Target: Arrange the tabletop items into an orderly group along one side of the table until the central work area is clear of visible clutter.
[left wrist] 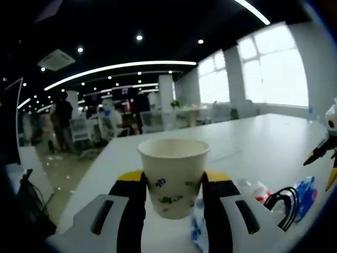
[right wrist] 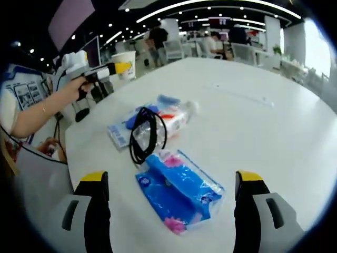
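**Paper cup gripped at the table edge, packets lying mid-table**

Open-plan office space with curved ceiling light strips, bright windows and blurred people at distant desks lies behind a long white table (left wrist: 263, 142).

Left gripper view: the left gripper (left wrist: 172, 197), grey with black jaws tipped in yellow, is clenched on a white paper cup with a green leaf print (left wrist: 173, 176); one jaw presses each side of the cup, which stands upright with its open mouth up. Just right of the right-hand jaw lie a clear plastic packet with red and white contents (left wrist: 255, 191), a coiled black cable (left wrist: 283, 203) and a blue plastic packet (left wrist: 306, 192), all close together on the white table. At the right edge of this view, the yellow-and-black tips of the right gripper (left wrist: 322, 158) show above the table.

Right gripper view: the right gripper (right wrist: 171, 205) is released, its jaws spread wide apart with nothing between their pads. Between and just ahead of them lies the blue plastic packet (right wrist: 181, 192), flat on the table. Beyond it, touching its far end, the coiled black cable (right wrist: 145, 134) rests over the clear plastic packet (right wrist: 168, 118), which overlaps a flat blue-and-white packet (right wrist: 120, 133). Farther off, near the table's left edge, a person's hand (right wrist: 73, 87) holds the left gripper (right wrist: 121, 67) against the paper cup (right wrist: 125, 64).
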Demonstrator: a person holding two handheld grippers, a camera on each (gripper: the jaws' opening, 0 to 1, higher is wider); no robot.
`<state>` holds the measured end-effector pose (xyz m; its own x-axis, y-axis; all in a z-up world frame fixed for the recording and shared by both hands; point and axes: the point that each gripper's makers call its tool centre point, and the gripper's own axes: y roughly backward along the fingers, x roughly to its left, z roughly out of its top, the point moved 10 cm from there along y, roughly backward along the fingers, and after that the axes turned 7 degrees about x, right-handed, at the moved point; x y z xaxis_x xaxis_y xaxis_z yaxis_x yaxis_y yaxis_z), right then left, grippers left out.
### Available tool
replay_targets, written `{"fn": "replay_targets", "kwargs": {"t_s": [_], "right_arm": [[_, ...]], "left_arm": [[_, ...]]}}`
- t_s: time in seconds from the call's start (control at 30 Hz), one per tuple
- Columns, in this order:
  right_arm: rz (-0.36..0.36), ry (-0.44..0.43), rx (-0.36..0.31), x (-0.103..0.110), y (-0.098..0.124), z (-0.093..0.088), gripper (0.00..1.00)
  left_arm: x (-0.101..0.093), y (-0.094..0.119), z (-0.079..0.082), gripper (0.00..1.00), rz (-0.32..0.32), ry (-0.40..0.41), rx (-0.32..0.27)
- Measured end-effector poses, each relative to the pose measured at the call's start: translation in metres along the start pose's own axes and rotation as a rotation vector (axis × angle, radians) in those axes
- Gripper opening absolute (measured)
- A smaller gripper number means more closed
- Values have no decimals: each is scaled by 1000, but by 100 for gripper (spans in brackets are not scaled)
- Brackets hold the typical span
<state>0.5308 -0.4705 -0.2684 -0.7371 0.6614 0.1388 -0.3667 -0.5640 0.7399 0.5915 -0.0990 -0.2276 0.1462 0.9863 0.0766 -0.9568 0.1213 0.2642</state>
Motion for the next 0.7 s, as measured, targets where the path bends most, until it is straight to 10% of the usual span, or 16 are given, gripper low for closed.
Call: {"fn": "replay_targets", "kwargs": {"t_s": [0.7], "right_arm": [[4, -26, 28, -2, -8, -12, 97]], "left_arm": [[22, -56, -36, 40, 30, 76, 31]]}}
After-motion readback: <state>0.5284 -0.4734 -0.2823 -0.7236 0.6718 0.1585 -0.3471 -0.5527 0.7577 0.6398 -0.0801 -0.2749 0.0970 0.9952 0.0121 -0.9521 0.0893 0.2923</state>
